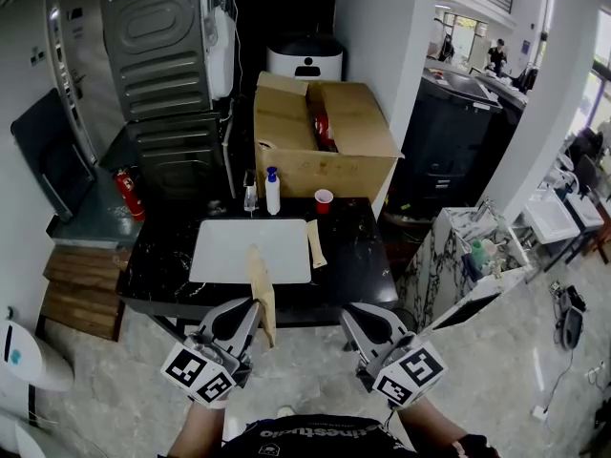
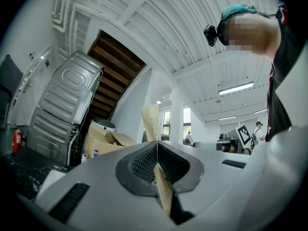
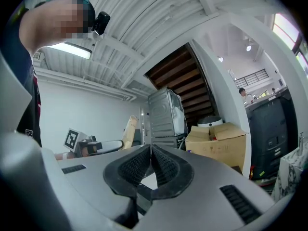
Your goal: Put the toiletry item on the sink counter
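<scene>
A long tan paper sachet [image 1: 260,284] stands upright in my left gripper [image 1: 250,305], which is shut on its lower end. In the left gripper view the sachet [image 2: 152,121] rises out of the pressed jaws of that gripper [image 2: 157,146]. It hangs over the near edge of the black marble counter [image 1: 363,256], in front of the white sink [image 1: 239,251]. A second tan sachet [image 1: 315,243] lies flat on the counter just right of the sink. My right gripper [image 1: 349,313] [image 3: 151,150] is shut with nothing in it, just in front of the counter's near edge.
At the counter's back edge stand a clear pump bottle [image 1: 250,194], a white spray bottle [image 1: 273,192] and a red cup [image 1: 324,200]. Behind is an open cardboard box [image 1: 320,136]. A fire extinguisher [image 1: 129,194] and a metal appliance [image 1: 158,55] are at the left.
</scene>
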`<state>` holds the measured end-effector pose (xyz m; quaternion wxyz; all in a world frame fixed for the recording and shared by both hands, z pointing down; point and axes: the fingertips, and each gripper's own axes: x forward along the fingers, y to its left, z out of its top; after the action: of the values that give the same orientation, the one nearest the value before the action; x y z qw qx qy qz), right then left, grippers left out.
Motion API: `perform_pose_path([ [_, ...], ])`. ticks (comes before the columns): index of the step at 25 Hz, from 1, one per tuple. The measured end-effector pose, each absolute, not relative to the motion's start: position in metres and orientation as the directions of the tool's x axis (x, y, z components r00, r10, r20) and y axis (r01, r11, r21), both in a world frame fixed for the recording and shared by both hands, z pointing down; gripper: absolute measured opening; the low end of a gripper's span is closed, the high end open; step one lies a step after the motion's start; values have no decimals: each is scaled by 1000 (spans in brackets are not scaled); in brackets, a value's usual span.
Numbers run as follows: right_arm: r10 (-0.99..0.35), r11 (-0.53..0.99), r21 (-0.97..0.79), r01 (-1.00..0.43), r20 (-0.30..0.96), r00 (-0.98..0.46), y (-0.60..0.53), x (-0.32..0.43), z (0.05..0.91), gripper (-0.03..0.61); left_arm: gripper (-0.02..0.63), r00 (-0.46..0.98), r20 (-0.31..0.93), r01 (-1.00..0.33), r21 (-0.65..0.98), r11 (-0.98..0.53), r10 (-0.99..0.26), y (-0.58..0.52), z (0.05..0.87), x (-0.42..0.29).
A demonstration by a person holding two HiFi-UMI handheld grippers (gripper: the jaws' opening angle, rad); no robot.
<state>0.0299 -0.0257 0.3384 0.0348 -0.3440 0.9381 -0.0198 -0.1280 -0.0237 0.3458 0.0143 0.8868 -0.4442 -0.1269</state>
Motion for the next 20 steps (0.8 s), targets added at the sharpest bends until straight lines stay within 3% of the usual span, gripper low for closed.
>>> perform_pose_path([
  [20,-692,722,-46,-690,-35,-721,-30,-2,347,38,17,617,-193,-741,182,-646,-763,-51,370,-159],
])
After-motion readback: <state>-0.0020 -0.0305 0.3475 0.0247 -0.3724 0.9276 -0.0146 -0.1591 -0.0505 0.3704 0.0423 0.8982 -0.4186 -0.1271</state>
